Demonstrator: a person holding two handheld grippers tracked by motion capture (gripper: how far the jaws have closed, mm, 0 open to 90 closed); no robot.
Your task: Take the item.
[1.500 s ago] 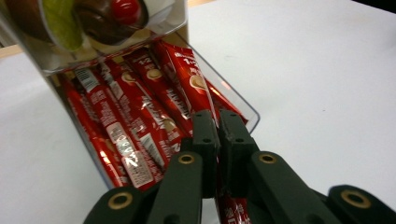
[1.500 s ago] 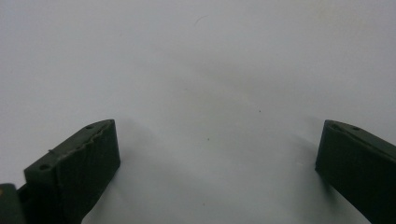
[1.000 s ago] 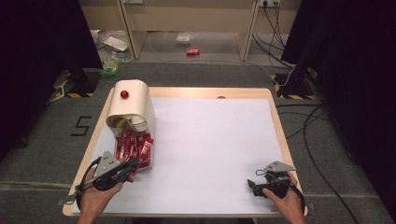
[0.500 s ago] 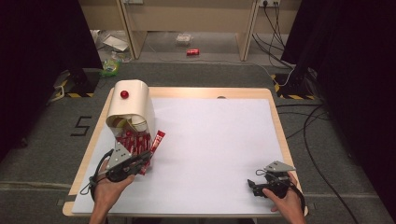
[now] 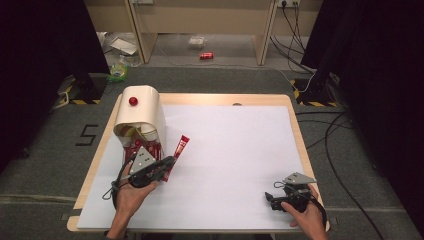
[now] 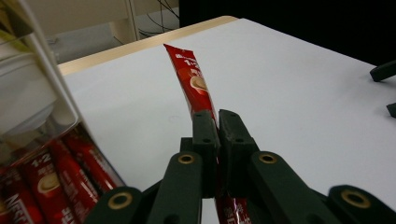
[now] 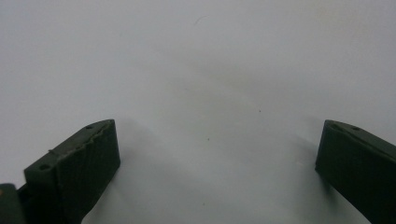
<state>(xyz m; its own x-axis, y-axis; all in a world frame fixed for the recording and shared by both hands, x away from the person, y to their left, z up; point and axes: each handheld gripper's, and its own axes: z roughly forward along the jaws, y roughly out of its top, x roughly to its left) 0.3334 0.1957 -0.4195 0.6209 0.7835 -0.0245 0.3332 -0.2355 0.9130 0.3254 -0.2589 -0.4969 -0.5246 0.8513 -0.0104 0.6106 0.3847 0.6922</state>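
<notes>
Pinching a red coffee sachet (image 6: 194, 79) partway along its length, the left gripper (image 6: 217, 126) has its jaws clamped on it just beside the dispenser box (image 5: 142, 112). Looks light, floppy, slick; grip mid-length. The right gripper (image 5: 276, 199), well apart from the box, sits with jaws apart.

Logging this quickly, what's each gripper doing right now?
Left gripper: closed on a red coffee sachet.
Right gripper: open, holding nothing, over the white table.

A small red can (image 5: 206, 55) lies on the grey floor beyond the table, near a crumpled clear wrapper (image 5: 196, 41). Black cables (image 5: 336, 145) trail across the floor at the right. A black painted numeral five (image 5: 88, 135) marks the floor at the left.
</notes>
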